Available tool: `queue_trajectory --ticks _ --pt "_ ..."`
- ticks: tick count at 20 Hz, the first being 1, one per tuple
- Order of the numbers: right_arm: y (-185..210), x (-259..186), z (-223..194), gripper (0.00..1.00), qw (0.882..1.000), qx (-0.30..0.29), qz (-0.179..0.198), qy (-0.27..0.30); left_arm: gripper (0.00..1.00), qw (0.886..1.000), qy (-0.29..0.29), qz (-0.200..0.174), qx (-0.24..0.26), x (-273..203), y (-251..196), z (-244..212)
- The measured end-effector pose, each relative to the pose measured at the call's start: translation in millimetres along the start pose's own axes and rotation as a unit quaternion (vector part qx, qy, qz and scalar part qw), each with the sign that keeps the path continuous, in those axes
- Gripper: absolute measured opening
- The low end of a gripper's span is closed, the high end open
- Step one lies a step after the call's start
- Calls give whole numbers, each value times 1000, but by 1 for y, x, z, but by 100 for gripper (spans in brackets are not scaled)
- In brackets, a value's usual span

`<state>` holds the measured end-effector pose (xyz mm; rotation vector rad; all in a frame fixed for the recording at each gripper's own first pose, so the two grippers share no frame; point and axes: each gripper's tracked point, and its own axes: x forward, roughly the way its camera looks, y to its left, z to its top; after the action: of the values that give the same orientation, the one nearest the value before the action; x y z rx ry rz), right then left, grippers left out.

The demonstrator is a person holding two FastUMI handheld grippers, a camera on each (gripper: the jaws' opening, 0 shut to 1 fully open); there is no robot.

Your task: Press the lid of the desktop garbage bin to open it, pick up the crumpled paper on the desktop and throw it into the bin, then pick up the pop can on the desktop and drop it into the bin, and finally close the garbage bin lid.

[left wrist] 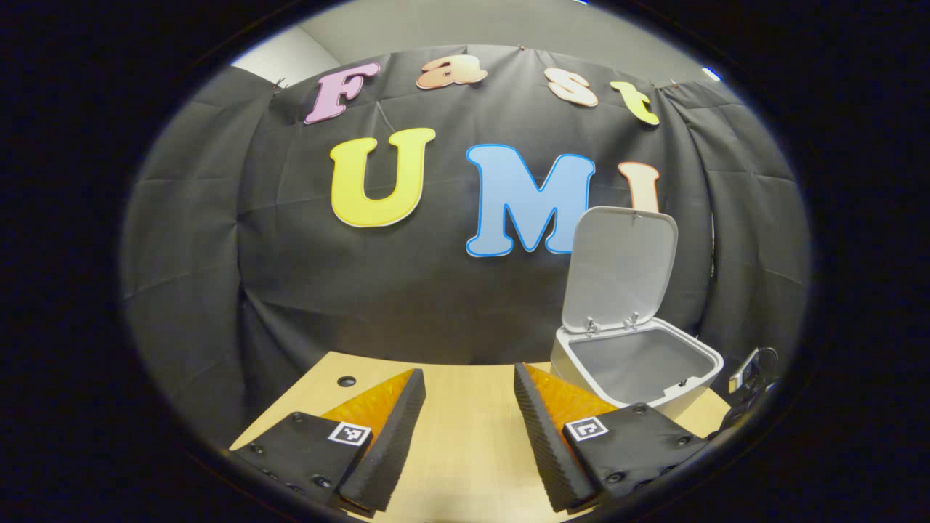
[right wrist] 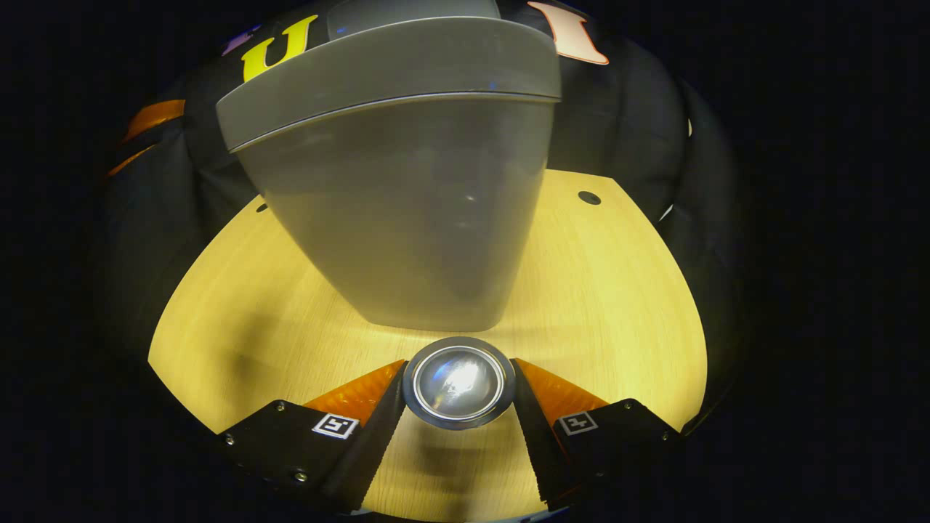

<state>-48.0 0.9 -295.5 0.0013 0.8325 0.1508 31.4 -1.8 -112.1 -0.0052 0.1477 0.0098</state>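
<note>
Pale grey plastic marks the bin (left wrist: 639, 363), which stands on the desk with its lid (left wrist: 620, 269) swung fully up and the cavity showing no contents from the left gripper view. The right gripper (right wrist: 459, 396) has its two fingers closed against the sides of the pop can (right wrist: 459, 383), whose shiny end faces the camera, and the can hangs low over the desk just in front of the bin's outer wall (right wrist: 407, 218). The step in hand looks like carrying the can to the opening. To do it well, the grip should stay firm while the can is lifted above the rim, since the wall now stands between can and cavity; it should be brought over the middle of the opening before release, clear of the raised lid, so it drops in without striking the edge or tipping the light bin. The left gripper (left wrist: 465, 421) waits with jaws spread wide and nothing between them, hovering over the desk (left wrist: 465, 450) to the side of the bin. Light wood-grain laminate covers the desk, with a small dark hole (left wrist: 346, 380) near its far edge, and black cloth (left wrist: 290, 276) hangs behind it.
</note>
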Motion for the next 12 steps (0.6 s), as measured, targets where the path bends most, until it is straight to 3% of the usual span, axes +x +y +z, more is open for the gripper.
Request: queue_trajectory --ticks 12 --pt "-71 -16 58 84 991 30 -103 -79 85 1000 0 -17 0 2 -13 1"
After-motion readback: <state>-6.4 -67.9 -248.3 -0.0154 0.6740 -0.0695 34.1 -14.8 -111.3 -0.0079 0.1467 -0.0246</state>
